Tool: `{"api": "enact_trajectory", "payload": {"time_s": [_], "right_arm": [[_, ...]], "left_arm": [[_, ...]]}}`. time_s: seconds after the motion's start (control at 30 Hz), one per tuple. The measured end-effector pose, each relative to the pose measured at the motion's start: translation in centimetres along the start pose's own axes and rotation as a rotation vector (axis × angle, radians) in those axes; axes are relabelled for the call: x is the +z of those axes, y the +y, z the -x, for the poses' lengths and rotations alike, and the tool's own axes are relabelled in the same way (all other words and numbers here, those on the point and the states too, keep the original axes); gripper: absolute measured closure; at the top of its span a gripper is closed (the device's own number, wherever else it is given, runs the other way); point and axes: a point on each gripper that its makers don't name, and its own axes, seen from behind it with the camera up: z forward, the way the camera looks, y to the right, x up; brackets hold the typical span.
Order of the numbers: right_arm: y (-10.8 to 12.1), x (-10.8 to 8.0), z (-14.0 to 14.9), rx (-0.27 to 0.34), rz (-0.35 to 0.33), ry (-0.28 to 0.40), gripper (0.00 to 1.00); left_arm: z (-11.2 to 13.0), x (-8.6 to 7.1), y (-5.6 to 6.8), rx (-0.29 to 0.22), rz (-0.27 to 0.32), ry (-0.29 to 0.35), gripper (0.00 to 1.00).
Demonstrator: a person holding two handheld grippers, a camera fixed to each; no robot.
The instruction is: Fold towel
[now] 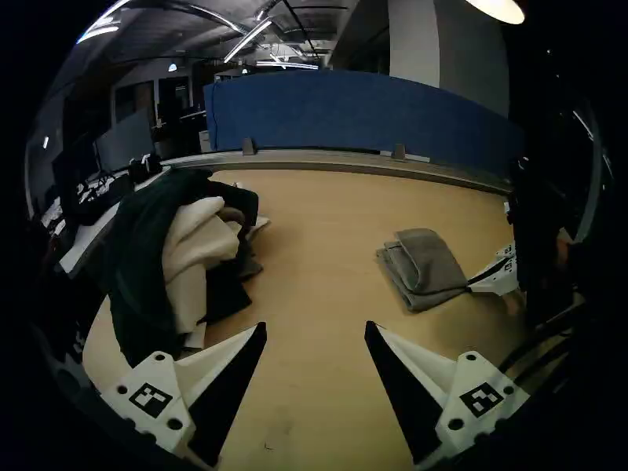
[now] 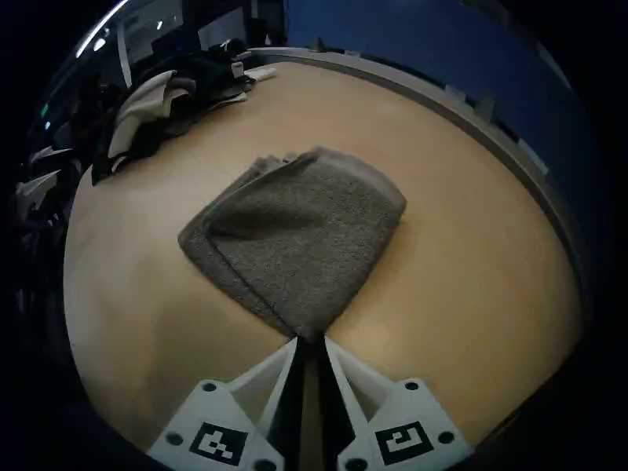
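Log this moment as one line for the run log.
task: fold towel | towel: folded, flat on table | right gripper: closed on towel corner | left gripper: open, holding nothing | clothes pile: aside

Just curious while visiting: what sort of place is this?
Probably an open-plan office: a long wooden desk backed by a blue partition screen, with strip lights on an exposed ceiling.

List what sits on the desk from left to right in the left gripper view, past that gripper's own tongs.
Heap of dark and cream clothes → grey folded towel → right gripper at the towel's right edge → dark sleeve of the person holding it.
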Motion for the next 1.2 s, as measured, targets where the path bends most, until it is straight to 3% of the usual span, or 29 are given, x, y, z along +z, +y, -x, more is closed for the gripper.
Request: {"api": "enact_trajectory", "payload": {"time_s": [0.37,0.5,0.8,1.2], "right_arm": [[-0.1,-0.2,-0.3,0.008,0.01,0.01,0.98],[-0.2,-1.1,-1.1,0.007,0.013,0.034,0.98],[-0.3,-5.3,-6.2,0.0,0.019,0.141,0.98],[-1.3,-12.3,-14.7,-0.047,0.032,0.293,0.99]], "left_arm": [[-0.1,0.0,0.1,0.002,-0.002,0.002,0.07],[-0.2,0.0,0.0,0.0,-0.001,0.003,0.07],[-0.8,-0.1,0.1,0.002,0.003,0.018,0.07],[-2.5,-0.7,0.8,0.0,0.019,0.054,0.07]]}}
